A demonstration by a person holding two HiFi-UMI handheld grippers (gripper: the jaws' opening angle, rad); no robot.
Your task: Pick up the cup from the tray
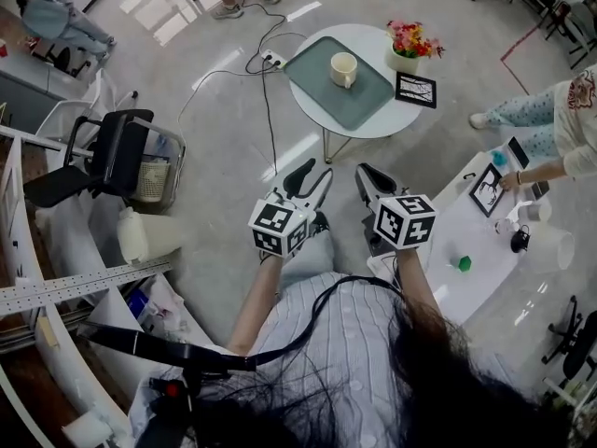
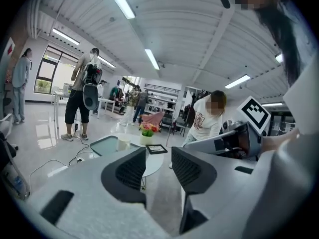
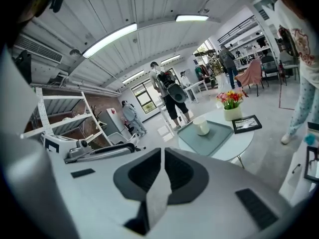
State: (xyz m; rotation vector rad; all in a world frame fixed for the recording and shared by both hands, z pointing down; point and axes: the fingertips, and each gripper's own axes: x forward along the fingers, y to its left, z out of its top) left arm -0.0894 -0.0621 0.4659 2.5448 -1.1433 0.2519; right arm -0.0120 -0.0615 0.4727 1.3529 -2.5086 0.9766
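approach stage: cup (image 1: 343, 68) found untouched on tray (image 1: 322, 96), well ahead. left gripper (image 1: 312, 177) fingers slightly apart, empty; right gripper (image 1: 375, 177) fingers together, empty. forward reach is judged necessary.

My head camera looks steeply down over my left hand-held gripper (image 1: 315, 177) and right hand-held gripper (image 1: 368, 174); their own cameras face forward, all sharing the distant table (image 1: 368, 35).
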